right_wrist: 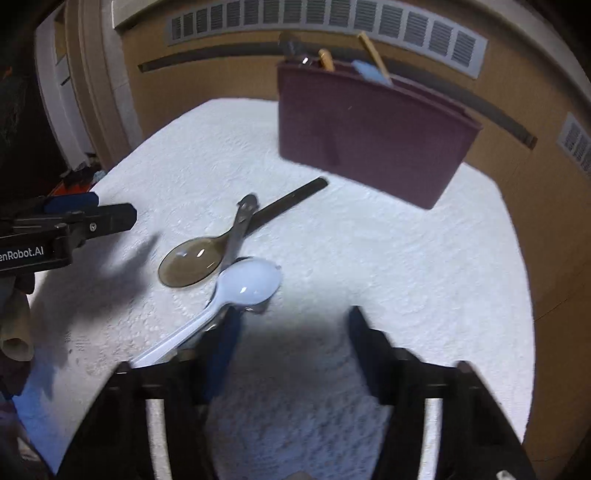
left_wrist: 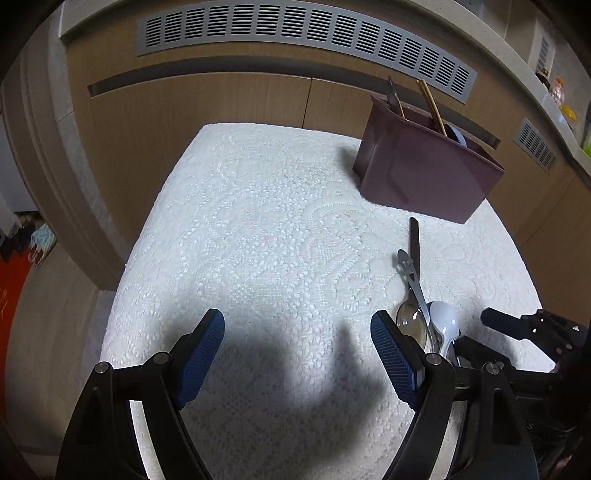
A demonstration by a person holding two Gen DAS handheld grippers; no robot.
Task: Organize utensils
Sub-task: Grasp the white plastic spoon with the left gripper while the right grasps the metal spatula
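Observation:
A maroon utensil holder point(left_wrist: 424, 170) point(right_wrist: 369, 129) stands at the far right of the white lace tablecloth point(left_wrist: 266, 236) point(right_wrist: 369, 266), with chopsticks point(left_wrist: 432, 105) and other utensils in it. In front of it lie a translucent dark spoon point(right_wrist: 192, 264) point(left_wrist: 410, 321), a white plastic spoon point(right_wrist: 243, 286) point(left_wrist: 445, 325) and a metal utensil point(right_wrist: 240, 229) point(left_wrist: 412, 277), piled together. My left gripper point(left_wrist: 297, 354) is open and empty, left of the pile. My right gripper point(right_wrist: 291, 332) is open just behind the pile, its left finger beside the white spoon's handle.
Wooden cabinet fronts point(left_wrist: 207, 107) with a grey vent grille point(left_wrist: 306, 33) run behind the table. The table edge drops off at left toward the floor. The right gripper shows at the right edge of the left wrist view point(left_wrist: 532, 328); the left gripper shows at the left edge of the right wrist view point(right_wrist: 74, 221).

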